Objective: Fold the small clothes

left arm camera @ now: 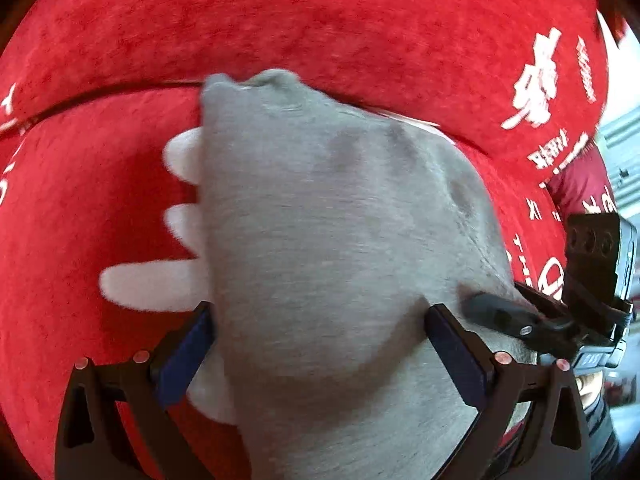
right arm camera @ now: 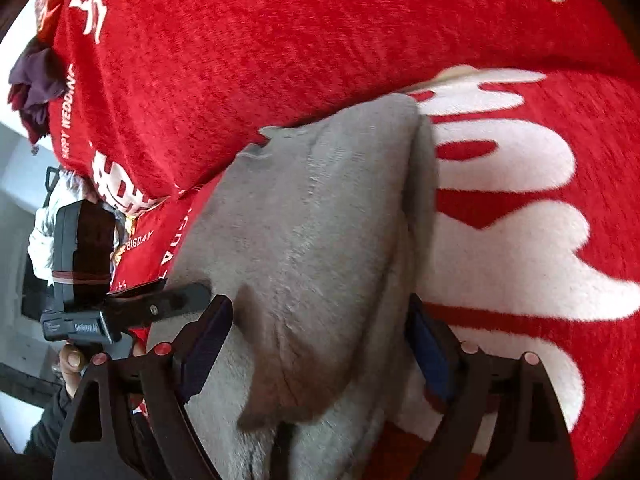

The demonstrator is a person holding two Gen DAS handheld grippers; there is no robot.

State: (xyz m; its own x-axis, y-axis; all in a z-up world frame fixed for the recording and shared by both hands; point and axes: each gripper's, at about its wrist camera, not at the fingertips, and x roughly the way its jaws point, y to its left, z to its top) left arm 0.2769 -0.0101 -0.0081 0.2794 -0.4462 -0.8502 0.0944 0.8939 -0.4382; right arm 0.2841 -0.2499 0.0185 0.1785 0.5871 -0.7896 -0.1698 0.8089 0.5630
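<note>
grey garment (left arm camera: 340, 240) lying on red cover with white lettering (left arm camera: 360, 20), left gripper (left arm camera: 320, 320) jaws spread wide with cloth between them, right gripper (right arm camera: 320, 320) likewise spread wide over it, pad contact hard to tell, garment's near end cut off, edges blurred

Red plush cover (left arm camera: 360, 20) (white lettering) over cushioned seat; grey garment (left arm camera: 328, 220) lying on it.
</note>
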